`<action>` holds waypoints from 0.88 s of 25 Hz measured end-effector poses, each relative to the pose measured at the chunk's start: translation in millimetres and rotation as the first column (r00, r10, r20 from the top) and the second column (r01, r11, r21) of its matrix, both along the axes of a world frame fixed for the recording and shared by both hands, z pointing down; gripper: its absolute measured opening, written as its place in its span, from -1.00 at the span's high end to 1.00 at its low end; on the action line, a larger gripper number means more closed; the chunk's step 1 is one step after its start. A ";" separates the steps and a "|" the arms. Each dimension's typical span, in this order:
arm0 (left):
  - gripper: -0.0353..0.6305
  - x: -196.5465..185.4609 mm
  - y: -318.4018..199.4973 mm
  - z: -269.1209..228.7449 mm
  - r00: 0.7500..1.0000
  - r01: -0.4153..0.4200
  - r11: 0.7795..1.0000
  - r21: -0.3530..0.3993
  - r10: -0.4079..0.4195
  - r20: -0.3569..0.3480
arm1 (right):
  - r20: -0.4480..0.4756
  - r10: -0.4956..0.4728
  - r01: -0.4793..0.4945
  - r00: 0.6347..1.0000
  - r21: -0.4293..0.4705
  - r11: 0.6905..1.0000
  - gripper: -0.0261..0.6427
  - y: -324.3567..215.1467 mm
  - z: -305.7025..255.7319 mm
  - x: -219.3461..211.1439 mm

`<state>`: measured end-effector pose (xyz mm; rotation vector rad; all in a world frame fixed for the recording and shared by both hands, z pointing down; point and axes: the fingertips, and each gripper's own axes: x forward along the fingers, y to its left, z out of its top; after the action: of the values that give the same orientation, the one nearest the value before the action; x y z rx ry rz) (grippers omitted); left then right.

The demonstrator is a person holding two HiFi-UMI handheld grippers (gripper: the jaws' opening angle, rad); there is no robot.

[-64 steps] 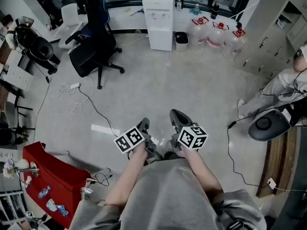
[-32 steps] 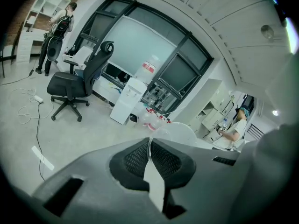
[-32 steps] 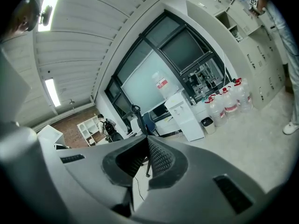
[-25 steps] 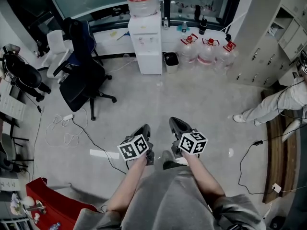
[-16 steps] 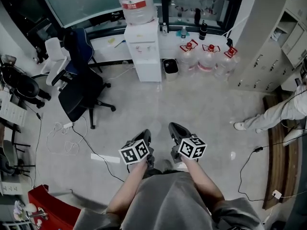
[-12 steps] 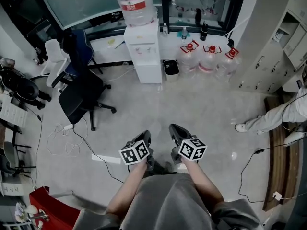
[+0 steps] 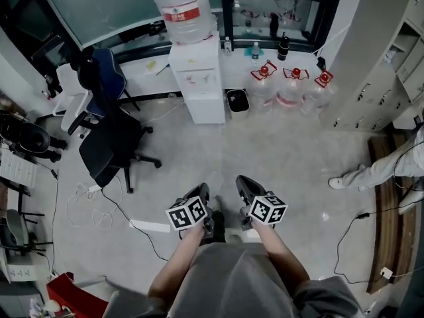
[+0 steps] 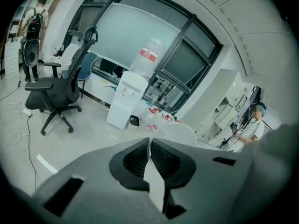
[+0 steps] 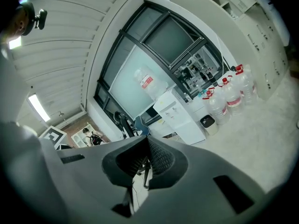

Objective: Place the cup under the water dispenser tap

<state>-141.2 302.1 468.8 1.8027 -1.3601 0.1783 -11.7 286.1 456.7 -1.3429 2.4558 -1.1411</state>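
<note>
Cup (image 8: 183,132): I am pinching its wall in my closed left gripper (image 8: 149,146); my right gripper (image 9: 146,160) is hanging closed, empty. Water dispenser (image 7: 207,101) is standing well apart at 12 o'clock, so approach and placing are remaining. Tap (image 7: 196,78) is showing too small to read; cup mostly hiding behind jaws.

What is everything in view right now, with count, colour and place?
dispenser: one, white, far wall, bottle on top
jugs: three, clear, red caps, floor right of the dispenser
bin: one, black, between dispenser and jugs
chair: one, black, left of the dispenser
lockers: one bank, pale, right wall
person: one, pale clothes, right edge
cup: one, pale, wall pinched by the left gripper
left gripper: one, grey, fingers shut on the cup
right gripper: one, grey, fingers shut, empty
</note>
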 end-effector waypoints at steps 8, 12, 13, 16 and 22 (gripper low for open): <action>0.86 -36.0 -82.6 4.0 1.000 0.001 1.000 -0.018 -0.001 -0.004 | -0.006 0.016 -0.016 1.000 -0.017 1.000 0.89 -79.4 3.3 -33.8; 0.86 -55.0 -120.5 9.5 1.000 -0.009 0.999 -0.034 0.009 -0.002 | -0.013 0.022 -0.023 1.000 -0.032 0.999 0.89 -116.6 8.5 -51.6; 0.86 -59.4 -129.2 11.4 1.000 -0.012 0.999 -0.039 0.012 -0.001 | -0.013 0.025 -0.025 1.000 -0.035 0.999 0.89 -125.3 9.2 -55.9; 0.86 -69.7 -155.0 18.8 1.000 -0.025 0.998 -0.053 0.025 0.001 | -0.015 0.032 -0.032 0.999 -0.041 0.999 0.89 -150.4 13.0 -67.4; 0.86 -83.1 -200.9 28.3 0.999 -0.042 0.996 -0.079 0.042 -0.008 | -0.033 0.046 -0.047 0.998 -0.058 0.997 0.89 -194.7 20.7 -80.5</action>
<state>-224.3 101.2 497.1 1.7648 -1.2933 0.2452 -92.3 91.4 477.4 -1.4369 2.4166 -1.1992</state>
